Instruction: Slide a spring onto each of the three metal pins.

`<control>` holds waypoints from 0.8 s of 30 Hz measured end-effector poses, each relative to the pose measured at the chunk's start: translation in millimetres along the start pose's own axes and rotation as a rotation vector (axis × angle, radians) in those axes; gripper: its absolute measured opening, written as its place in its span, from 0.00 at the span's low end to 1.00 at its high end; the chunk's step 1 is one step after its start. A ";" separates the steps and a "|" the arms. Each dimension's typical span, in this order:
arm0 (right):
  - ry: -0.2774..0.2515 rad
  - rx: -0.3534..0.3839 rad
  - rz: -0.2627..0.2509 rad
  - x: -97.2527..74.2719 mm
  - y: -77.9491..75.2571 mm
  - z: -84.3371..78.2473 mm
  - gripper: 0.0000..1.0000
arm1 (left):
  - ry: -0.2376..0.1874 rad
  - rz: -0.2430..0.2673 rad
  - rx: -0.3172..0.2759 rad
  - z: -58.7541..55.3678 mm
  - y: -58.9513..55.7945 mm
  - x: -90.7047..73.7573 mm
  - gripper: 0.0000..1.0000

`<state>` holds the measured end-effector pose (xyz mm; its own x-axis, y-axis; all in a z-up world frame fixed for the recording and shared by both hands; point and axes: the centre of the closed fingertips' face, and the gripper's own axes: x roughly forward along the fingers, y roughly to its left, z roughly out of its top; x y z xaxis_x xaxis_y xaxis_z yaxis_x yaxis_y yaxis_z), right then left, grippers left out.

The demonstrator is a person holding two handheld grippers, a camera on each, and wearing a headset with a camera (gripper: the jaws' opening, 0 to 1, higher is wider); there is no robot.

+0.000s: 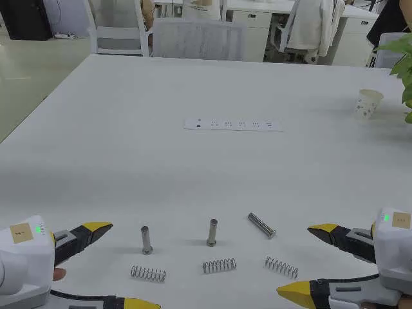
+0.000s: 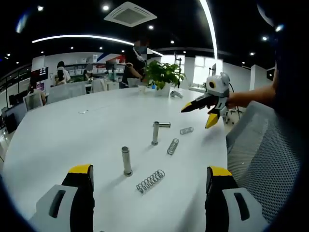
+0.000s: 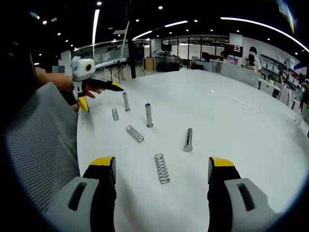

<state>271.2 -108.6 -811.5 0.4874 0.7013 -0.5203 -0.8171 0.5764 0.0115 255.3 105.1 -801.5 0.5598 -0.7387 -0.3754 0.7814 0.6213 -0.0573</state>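
Left tool (image 1: 127, 265) sits at 8 o'clock in the head view and right tool (image 1: 300, 259) at 4 o'clock, each with its yellow-tipped jaws spread wide and holding nothing. Between them on the white counter (image 1: 193, 174) three pins form a row. The left pin (image 1: 146, 239) and middle pin (image 1: 212, 232) are upright, and the right pin (image 1: 262, 225) lies on its side. At 6 o'clock of each pin lies a spring, apart from it: left spring (image 1: 148, 273), middle spring (image 1: 219, 265), right spring (image 1: 281, 267). Toward 12 o'clock lies a power strip (image 1: 233, 124), and a paper cup (image 1: 369, 103) stands at 2 o'clock.
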 end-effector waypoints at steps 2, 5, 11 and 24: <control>0.000 0.000 0.000 0.1 -0.2 0.0 0.77 | -0.001 0.000 0.000 0.1 -0.1 0.2 0.94; -0.001 0.001 -0.001 0.2 -0.8 0.1 0.77 | 0.001 -0.001 0.001 -0.2 0.0 0.4 0.94; 0.002 0.000 0.000 0.7 -0.8 -0.6 0.77 | 0.001 0.001 0.000 -0.6 0.8 0.4 0.94; 0.009 -0.002 0.003 -0.1 0.1 -1.9 0.76 | 0.004 -0.001 0.000 -0.7 -0.8 -0.6 0.94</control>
<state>270.4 -109.5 -813.1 0.4821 0.6993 -0.5278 -0.8192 0.5734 0.0114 254.2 105.3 -801.8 0.5582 -0.7381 -0.3791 0.7818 0.6209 -0.0576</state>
